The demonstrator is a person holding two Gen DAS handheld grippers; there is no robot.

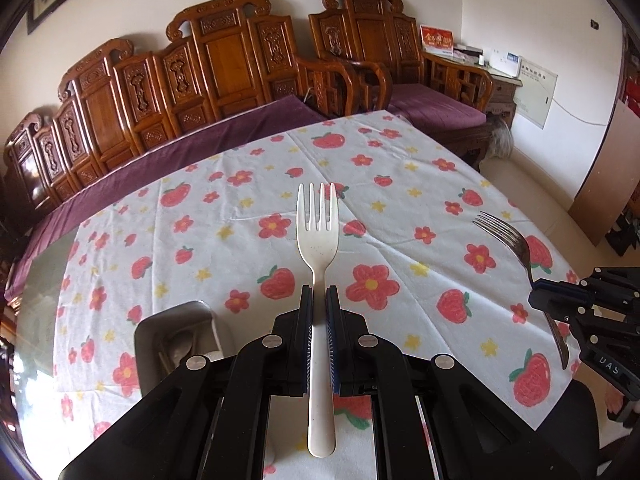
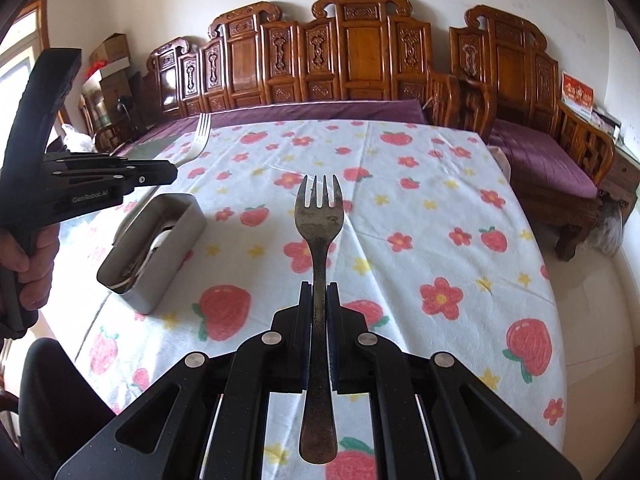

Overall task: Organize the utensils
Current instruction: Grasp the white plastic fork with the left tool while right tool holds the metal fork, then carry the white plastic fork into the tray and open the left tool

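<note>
We saw a cream-white speckled fork [image 1: 318, 240] and a tarnished, dark metal fork [image 2: 319, 224]. The tablecloth [image 1: 400, 208] was white, printed with red strawberries, red flowers and small yellow stars. The utensil box [image 2: 176, 248] was plain grey, the sofa cushions [image 2: 536, 156] purple.

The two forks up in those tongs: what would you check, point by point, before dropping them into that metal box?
1. White fork gripped by the left tongs: ok, pads pressed on its handle, tines forward.
2. Metal fork gripped by the right tongs: ok, held mid-handle.
3. Forks lifted off the tablecloth: ok, both hang above it.
4. Metal box open at the top: ok, no lid on it.
5. Room left in the box: cannot tell, utensils already lie inside.
6. Tongs apart from each other: ok, a gap shows between them in both views.
</note>
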